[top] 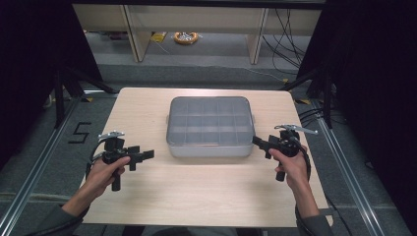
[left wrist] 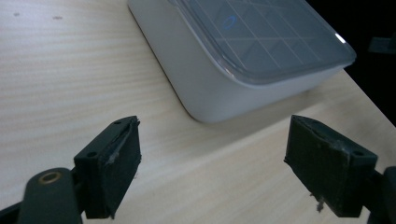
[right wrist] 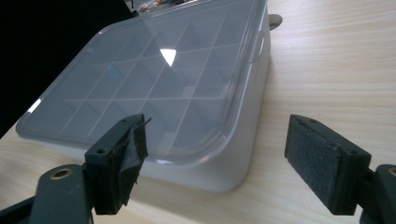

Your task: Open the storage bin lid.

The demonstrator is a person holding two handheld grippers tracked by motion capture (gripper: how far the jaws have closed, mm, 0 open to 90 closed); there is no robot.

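The wooden table [top: 196,196] is the largest thing here, a light rectangular top with rounded corners, standing on a grey floor [top: 29,162] with metal rails along both sides. On the middle of the table, a little toward the far edge, lies the grey box [top: 210,127], a shallow rectangular organizer with rounded corners and a clear lid [top: 210,118] closed on top. Through the lid a grid of dividers is visible, which makes many small compartments; what is inside them I cannot tell. The long axis of the box runs from left to right across the table, parallel to the near edge, and its long front wall faces the person. At the far side of the room stand pale shelf legs [top: 135,34] and some black cables [top: 290,29] on the floor. The left gripper [top: 142,156] is held in the left hand [top: 105,172] over the table, to the left of the box and apart from it, pointing right toward its near left corner; its jaws stand wide apart and hold nothing. The right gripper [top: 256,141] is held in the right hand [top: 290,164] and points left, with its tips just beside the near right corner of the box; its jaws are also spread wide and empty, one above the lid edge in the right gripper view.
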